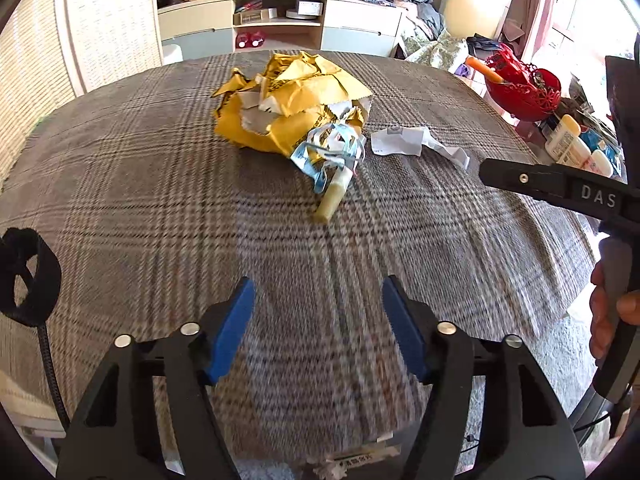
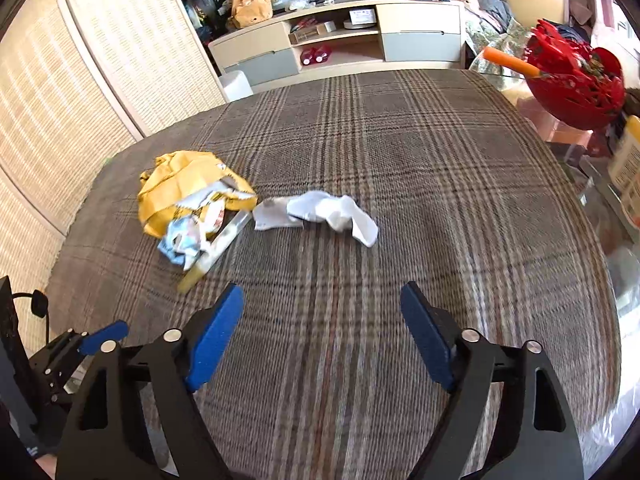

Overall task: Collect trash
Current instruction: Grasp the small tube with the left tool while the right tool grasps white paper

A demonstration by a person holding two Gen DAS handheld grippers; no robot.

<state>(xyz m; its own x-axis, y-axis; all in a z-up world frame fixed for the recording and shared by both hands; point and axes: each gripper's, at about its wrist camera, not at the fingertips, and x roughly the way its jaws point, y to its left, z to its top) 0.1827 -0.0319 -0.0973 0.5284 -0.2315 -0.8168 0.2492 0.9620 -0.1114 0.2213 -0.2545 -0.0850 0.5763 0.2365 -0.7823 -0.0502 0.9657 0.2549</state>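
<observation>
Both the left claw (image 1: pixel 318 326) and the right claw (image 2: pixel 322 334) hover spread and empty over the plaid-covered bench (image 2: pixel 420 184). Short of them lies the crumpled yellow paper envelope (image 1: pixel 292 100), with the crumpled white paper scrap (image 2: pixel 320 212) just beside it, likely next.

Left gripper (image 1: pixel 318 328) is showing two black angular plastic arms, each carrying a silver round-headed pin behind the jaws and a flat blue pad (image 1: pixel 234 330) on its inner face; a black fuzzy loop (image 1: pixel 30 276) on a braided cable is hanging to the left of the jaws. Right gripper (image 2: pixel 322 332) is displaying the same black frame, silver pins and blue pads (image 2: pixel 216 340). Seen from the left wrist camera, its black body is bearing the raised letters "DAS" above a grey handle.
</observation>
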